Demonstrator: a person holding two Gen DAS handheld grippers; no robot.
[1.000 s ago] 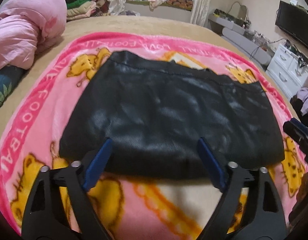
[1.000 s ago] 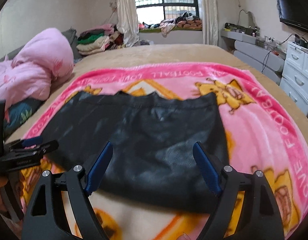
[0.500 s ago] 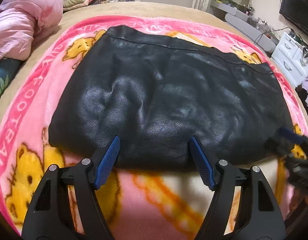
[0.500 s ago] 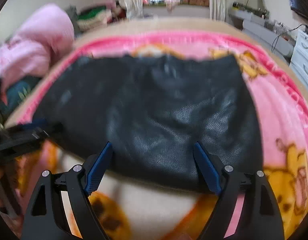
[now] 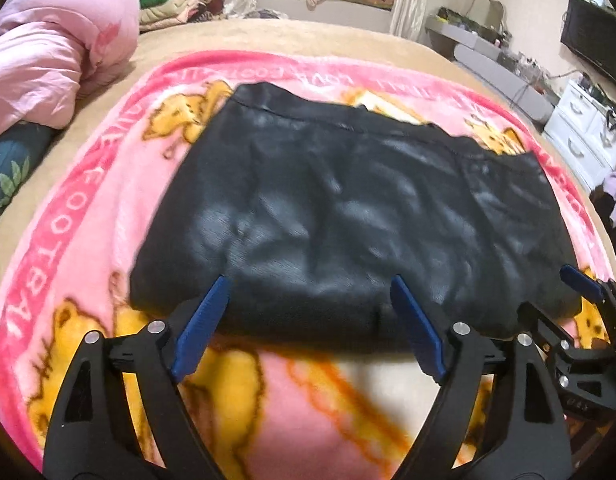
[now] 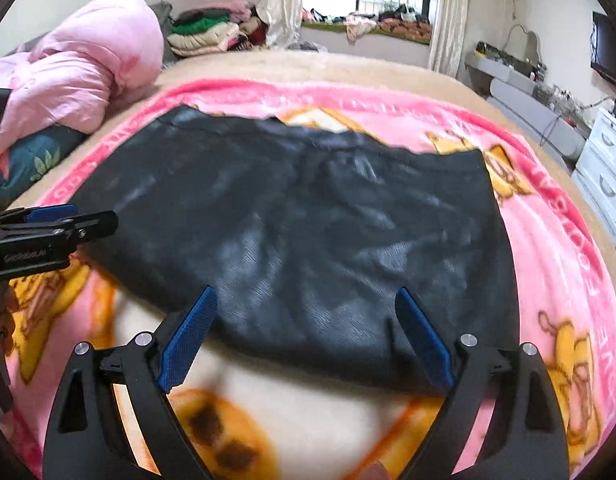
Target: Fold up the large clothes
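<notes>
Black leather-look garment (image 5: 348,216) lay folded into a flat rectangle on the pink cartoon blanket (image 5: 88,208) (bed). Left gripper (image 5: 308,304) and right gripper (image 6: 306,312), jaws just widened and empty, hovered at its near edge; further folding likely remained.

Pink blanket lettering, that's about it

The blanket (image 5: 48,240) border at nine o'clock reads "FOOTBAL"; the far edge shows "LOVE", other letters too blurry.

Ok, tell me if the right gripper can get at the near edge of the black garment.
Probably yes: the right gripper is open, and the black garment lies flat on the pink blanket, its near edge uncovered.
</notes>
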